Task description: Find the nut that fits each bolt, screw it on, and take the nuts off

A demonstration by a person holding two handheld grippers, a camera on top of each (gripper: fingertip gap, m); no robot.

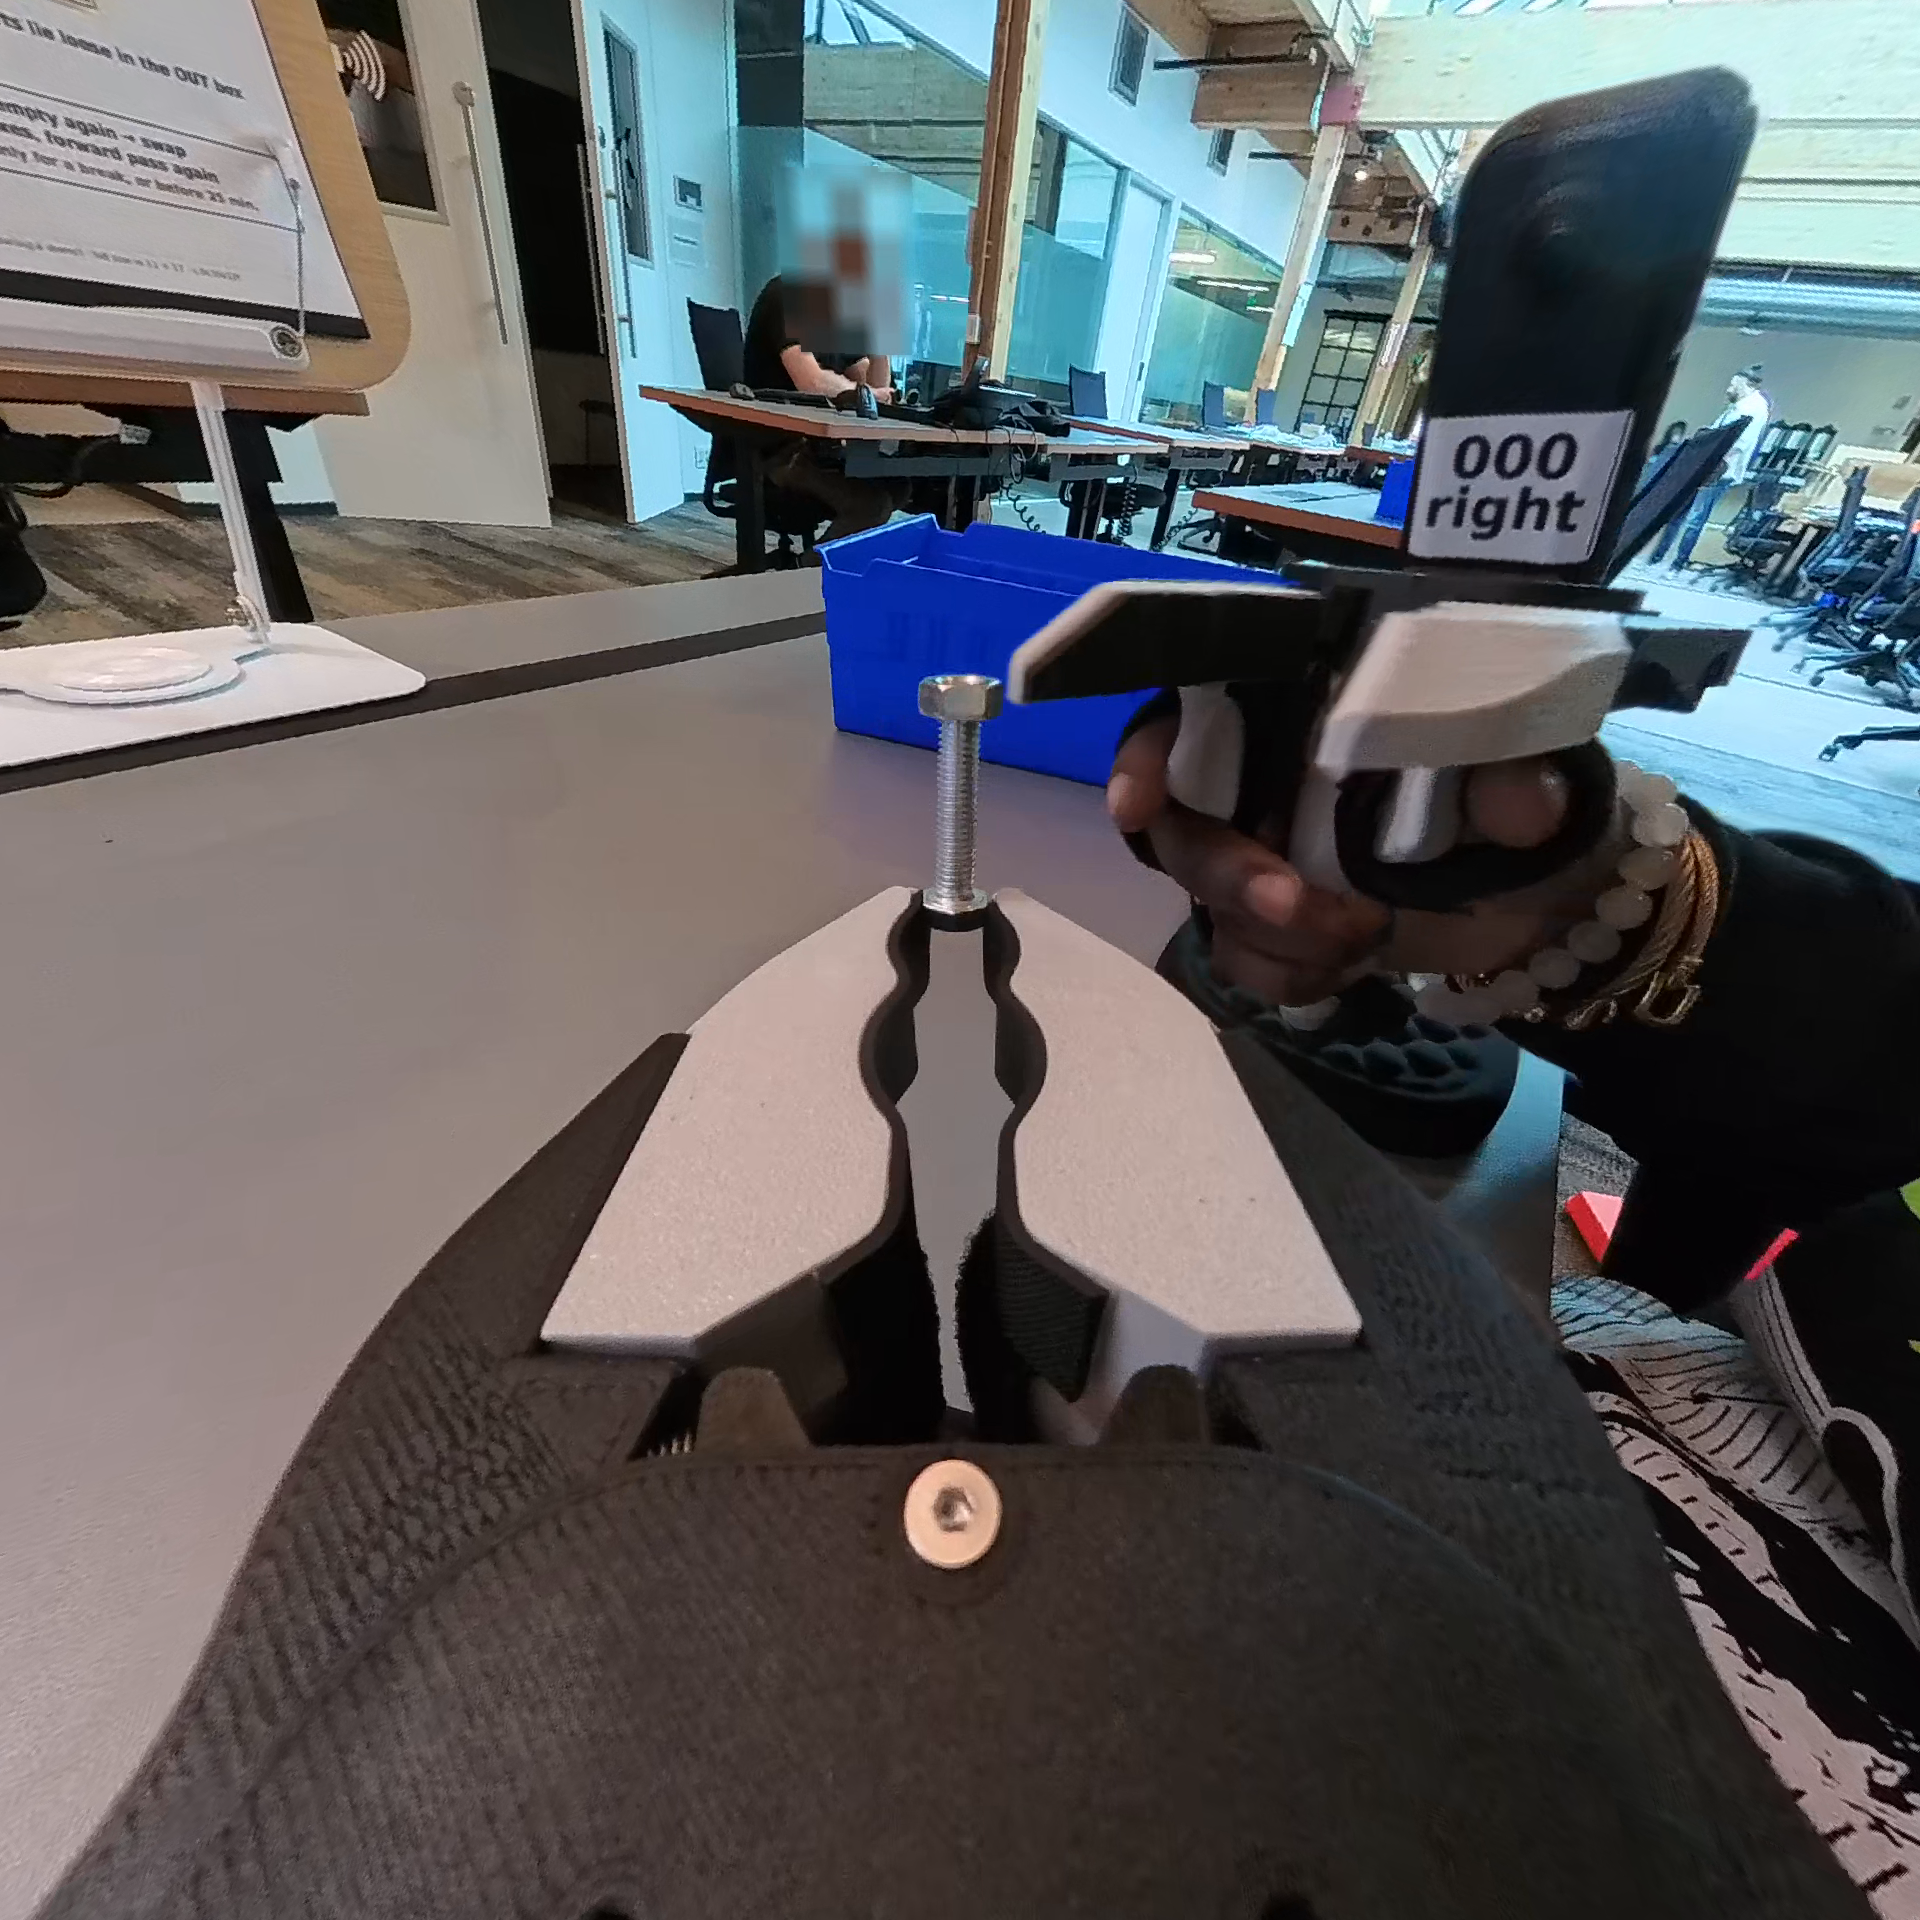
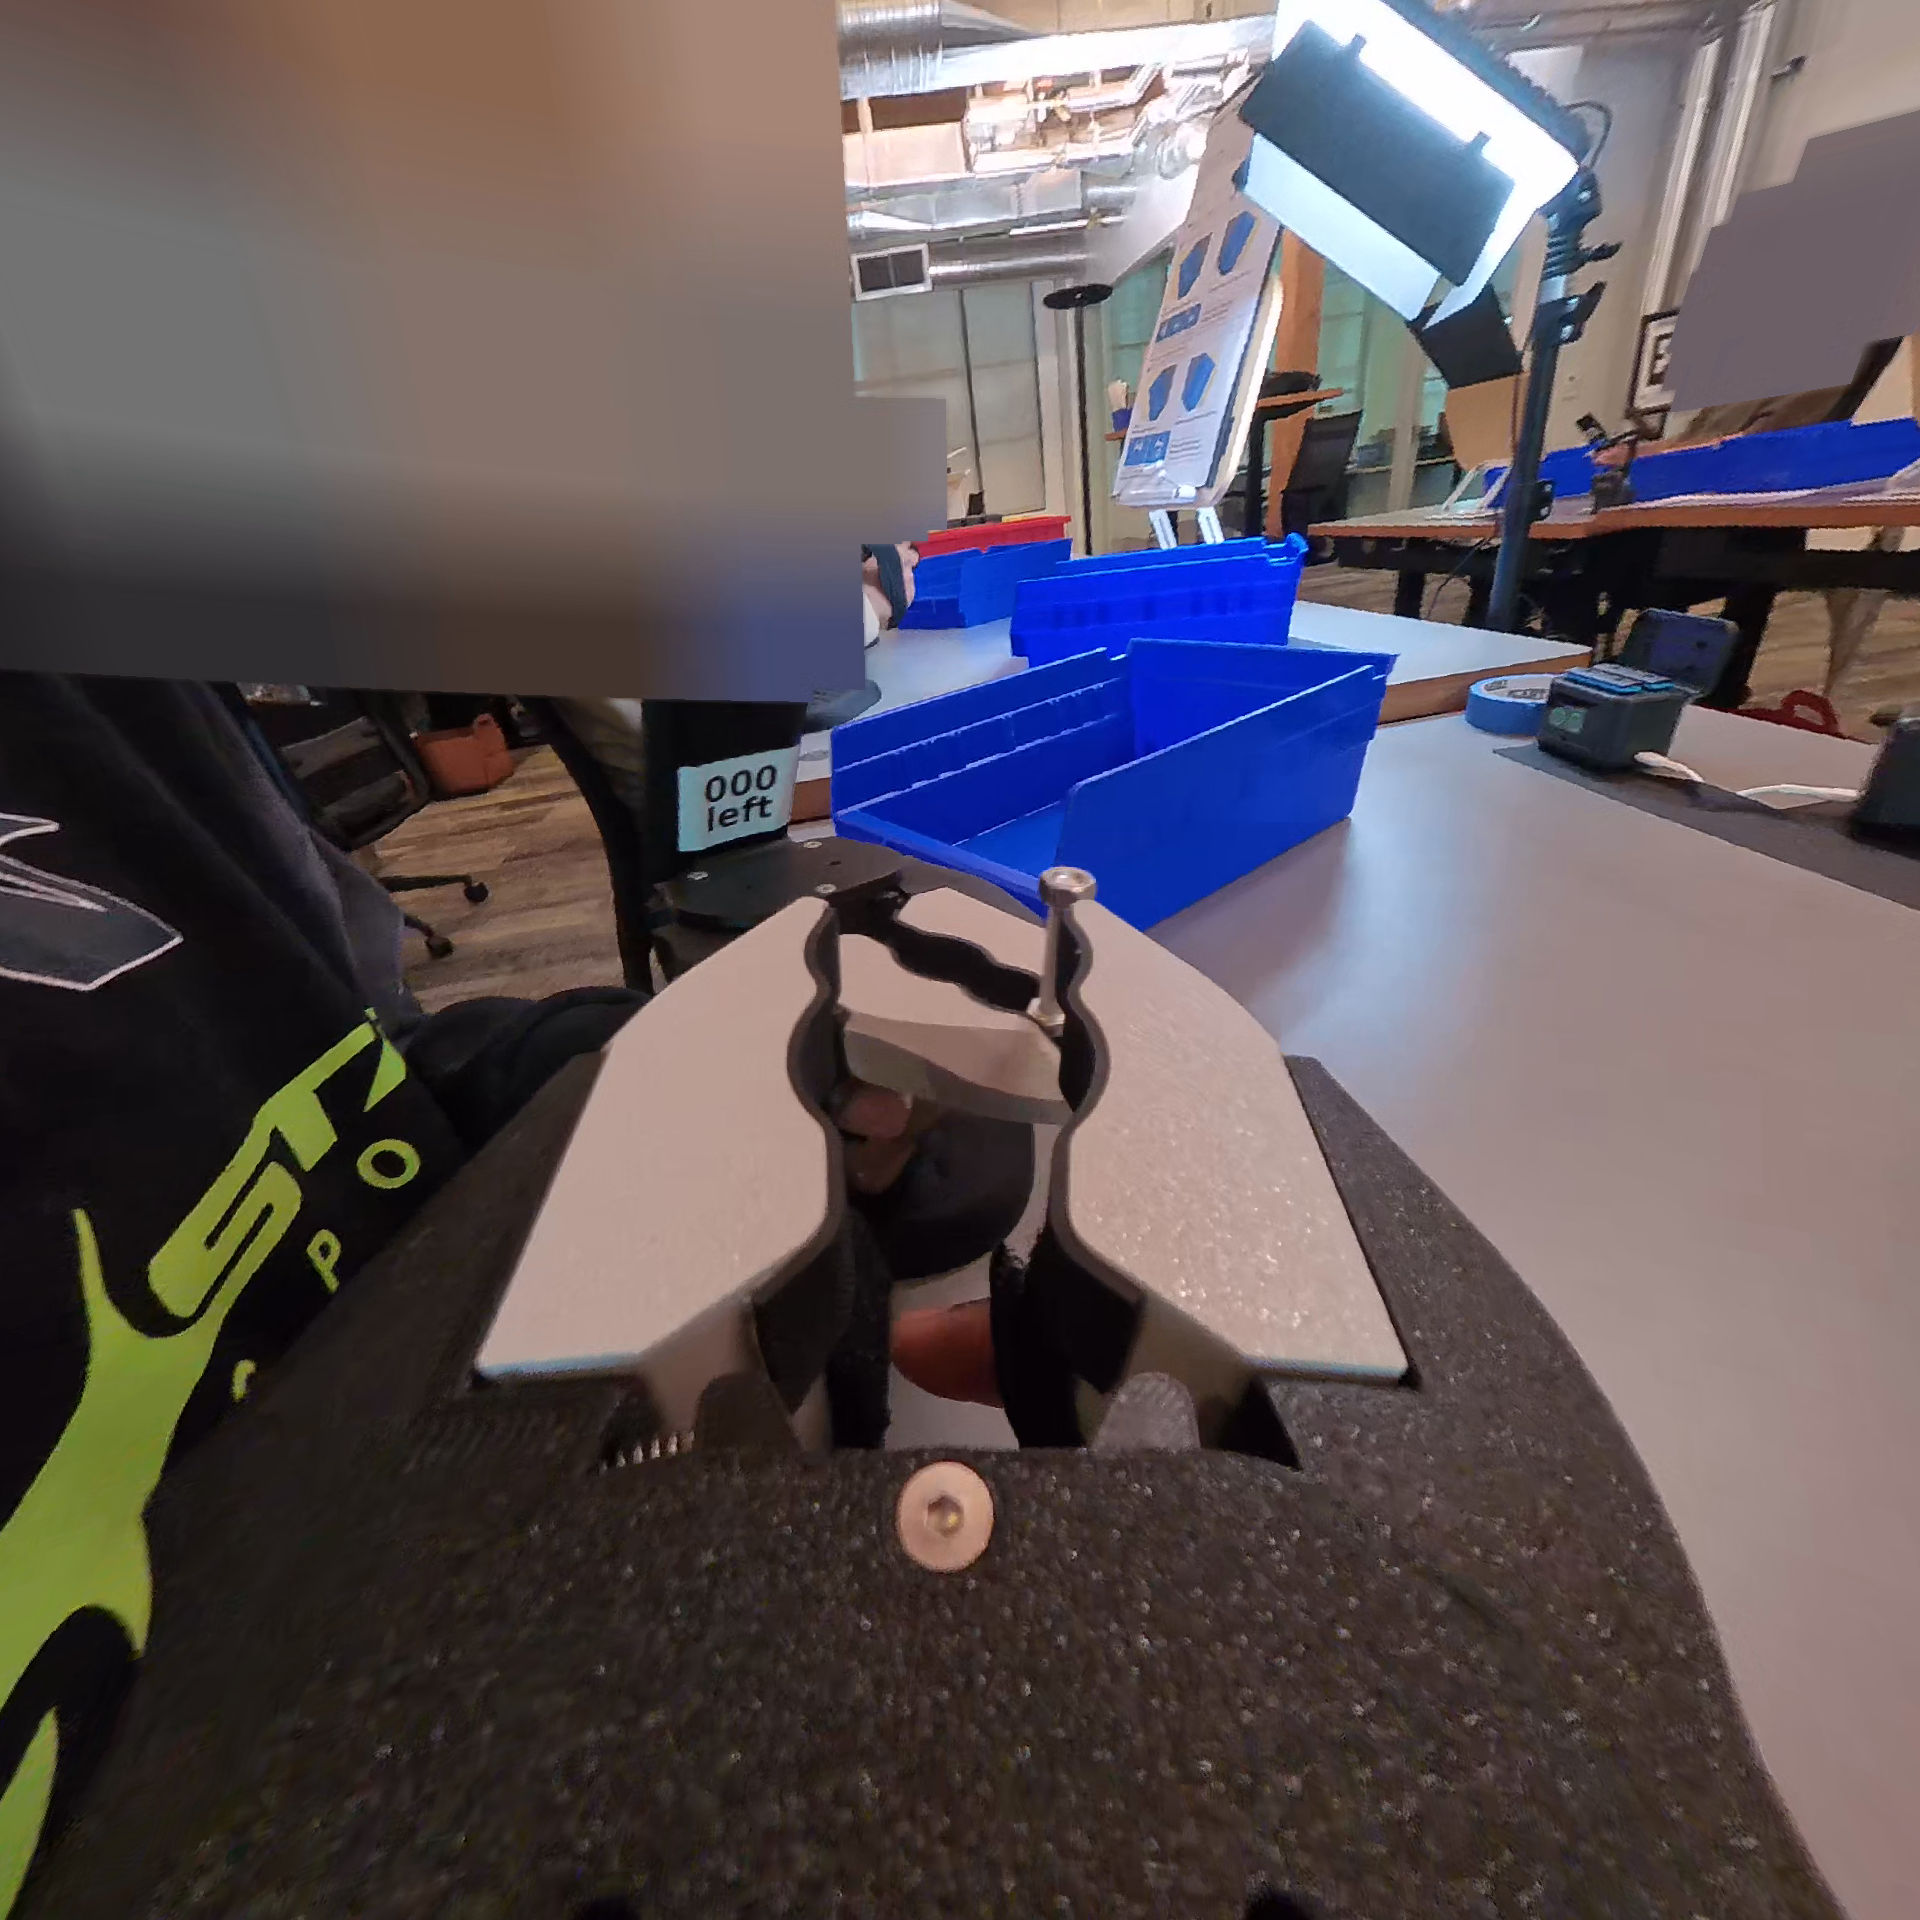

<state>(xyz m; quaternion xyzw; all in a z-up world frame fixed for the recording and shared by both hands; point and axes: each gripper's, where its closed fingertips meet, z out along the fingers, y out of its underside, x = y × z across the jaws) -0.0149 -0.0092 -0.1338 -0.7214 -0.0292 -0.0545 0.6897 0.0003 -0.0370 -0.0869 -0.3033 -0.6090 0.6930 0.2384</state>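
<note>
My left gripper (image 1: 956, 912) is shut on a silver nut (image 1: 956, 900) threaded on the lower end of a silver bolt (image 1: 958, 800). The bolt stands upright above the grey table (image 1: 416, 935), its hex head (image 1: 960, 696) on top. My right gripper (image 1: 1179, 707) is open, level with the bolt head and just to its right, one fingertip (image 1: 1029, 675) close beside the head. In the right wrist view the bolt (image 2: 1060, 951) shows between my open right gripper's (image 2: 951, 920) fingers, near the right finger (image 2: 1143, 997), with no pad pressed on it. The left gripper's fingers (image 2: 956, 1049) show below it.
A blue bin (image 1: 914, 644) stands on the table behind the bolt; it also shows in the right wrist view (image 2: 1226, 790), with more blue bins (image 2: 1153, 603) farther back. A white sign stand (image 1: 208, 665) sits at the far left. Blue tape (image 2: 1507, 701) and a small device (image 2: 1610, 717) lie at the right.
</note>
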